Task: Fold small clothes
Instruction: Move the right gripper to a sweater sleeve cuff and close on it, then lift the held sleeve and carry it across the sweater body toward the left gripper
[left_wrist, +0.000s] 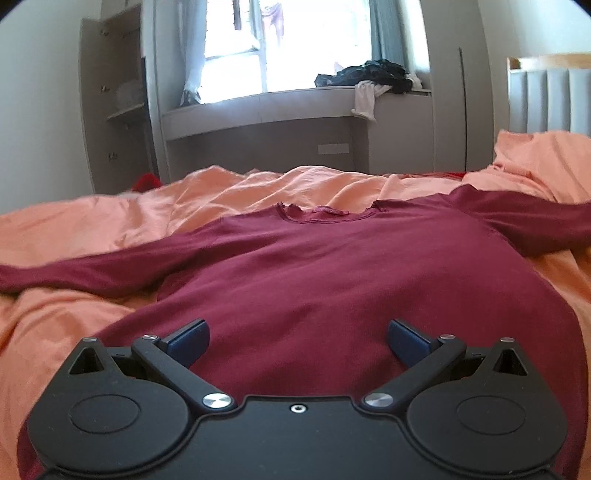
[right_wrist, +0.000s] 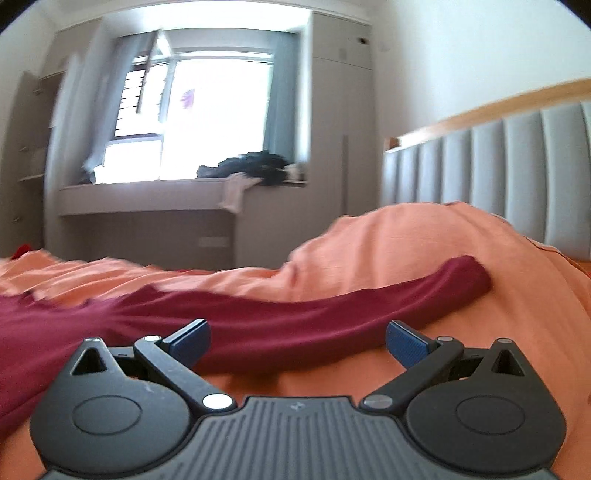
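One garment: a dark red long-sleeved top (left_wrist: 314, 266) lies spread flat on the bed, neckline (left_wrist: 328, 214) away from the left wrist camera, a small label showing inside the collar
Sleeves: both stretched out to the sides; in the right wrist view the right sleeve (right_wrist: 332, 310) runs across the frame and its cuff rests against a raised fold of the bedding
Fabric: mostly smooth over the body, with soft creases near the armpits
Left gripper (left_wrist: 297, 341): low over the lower body of the top, pointing toward the neckline, blue-padded fingers (left_wrist: 188, 341) spread wide apart with nothing between them
Right gripper (right_wrist: 297, 341): low over the bed just short of the right sleeve, fingers equally wide apart and holding nothing; whether either gripper touches the cloth cannot be told
Bed: covered by a rumpled orange duvet (left_wrist: 92, 221), with a grey padded headboard (right_wrist: 498, 155) topped in wood on the right
Room: bright window (left_wrist: 288, 44) with pale curtains, a grey window ledge carrying a pile of dark clothes (left_wrist: 369, 75), open shelving at the left
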